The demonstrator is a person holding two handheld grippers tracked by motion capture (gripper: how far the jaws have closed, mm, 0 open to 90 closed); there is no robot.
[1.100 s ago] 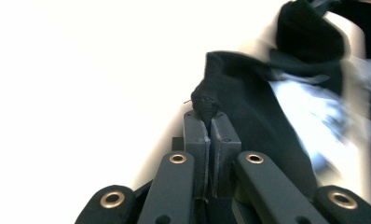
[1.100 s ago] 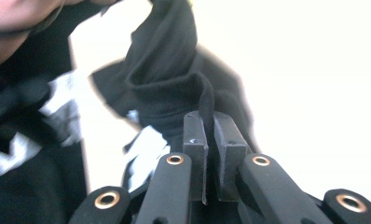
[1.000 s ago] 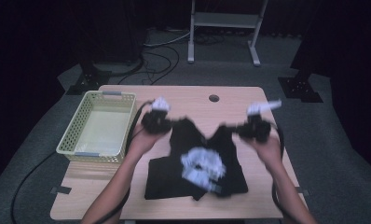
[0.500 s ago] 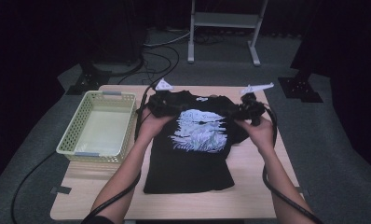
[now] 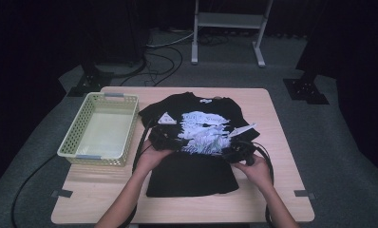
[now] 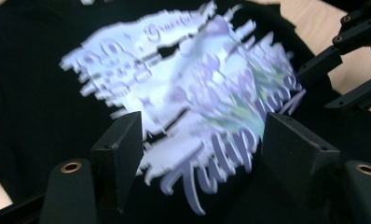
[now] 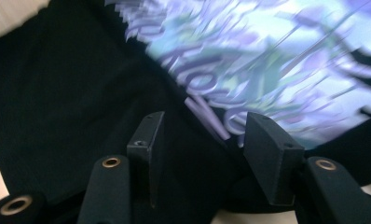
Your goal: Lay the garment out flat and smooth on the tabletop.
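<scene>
The table carries a black t-shirt spread flat, print side up, collar at the far edge, hem toward you. It lies across the table's middle, just right of the yellow basket, which sits at the left edge. The pale print covers the chest.

Your left gripper is low over the print's left side, jaws spread wide with nothing between them; shirt fabric lies under them. Your right gripper is at the print's lower right, jaws likewise apart and holding nothing.
</scene>
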